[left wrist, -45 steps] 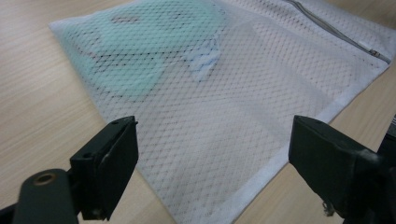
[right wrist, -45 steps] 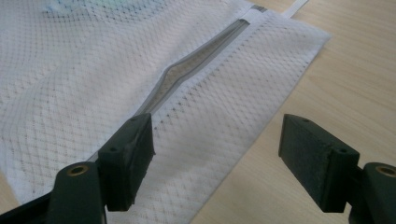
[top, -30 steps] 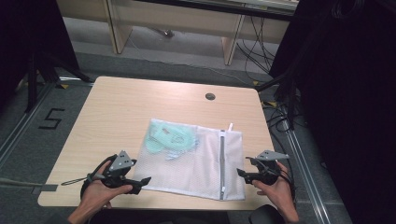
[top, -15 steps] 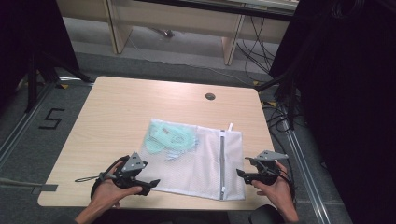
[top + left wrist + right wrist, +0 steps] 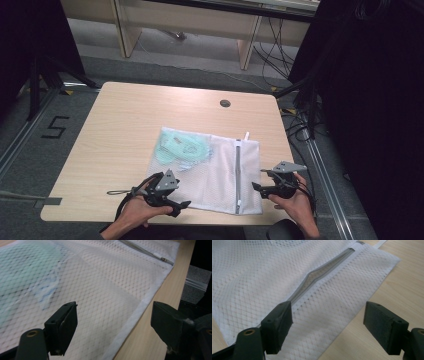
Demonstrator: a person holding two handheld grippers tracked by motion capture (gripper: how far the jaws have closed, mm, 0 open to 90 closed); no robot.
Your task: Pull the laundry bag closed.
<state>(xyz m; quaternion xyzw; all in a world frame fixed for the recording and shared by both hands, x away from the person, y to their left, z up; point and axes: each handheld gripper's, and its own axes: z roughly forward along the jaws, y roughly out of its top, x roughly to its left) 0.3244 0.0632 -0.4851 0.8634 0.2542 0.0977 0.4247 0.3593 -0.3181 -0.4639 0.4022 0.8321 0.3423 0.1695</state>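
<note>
Two open grippers closing on a mesh bag

Both jaw pairs stand wide, holding nothing. Left hand-held gripper (image 5: 184, 205) straddles the near hem of the mesh bag (image 5: 220, 175); right hand-held gripper (image 5: 259, 180) faces its zipper (image 5: 238, 172) side. Bag lies near the worktop (image 5: 130, 120) front edge. Likely step: approach. Next: pinch fabric squarely. Far half bare.

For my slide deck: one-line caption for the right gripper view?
Open right gripper poised over a white mesh bag beside its zip.
</note>
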